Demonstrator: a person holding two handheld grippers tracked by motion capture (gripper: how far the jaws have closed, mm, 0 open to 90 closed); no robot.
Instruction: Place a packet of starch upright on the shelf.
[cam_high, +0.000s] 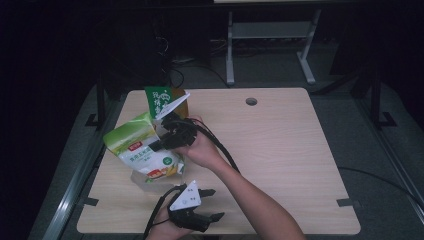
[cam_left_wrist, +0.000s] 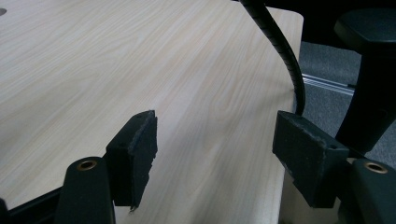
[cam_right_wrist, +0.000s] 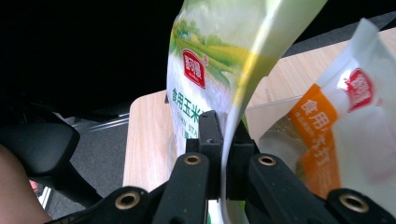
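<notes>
Right now we have the right gripper (cam_high: 167, 136) clenched on the green bag (cam_high: 137, 145), its jaws pinching a thin edge of the film. In the right gripper view the two black jaws meet on that edge (cam_right_wrist: 226, 140) and the bag rises upward from them, so its long axis runs up and away from the gripper. From the high view the bag sits over the left part of the table (cam_high: 280, 145), lifted and tilted, with its lower end over a clear plastic container (cam_high: 145, 179) lying near the table's front-left.

Our left gripper (cam_high: 207, 205) waits released near the front edge of the table, its jaws standing well apart with bare wood between them in the left gripper view (cam_left_wrist: 212, 140). It points off to the right, away from the bag.

The relation that matters: the bag lies up and to the left of the left gripper, near but not touching, and the right one already has it. A second bag with an orange label (cam_right_wrist: 327, 135) shows just beside the green one in the right gripper view, and a dark green packet (cam_high: 164, 101) stands behind both. We judge that any second hold on the bag falls to our left gripper, which would first have to turn toward it.
</notes>
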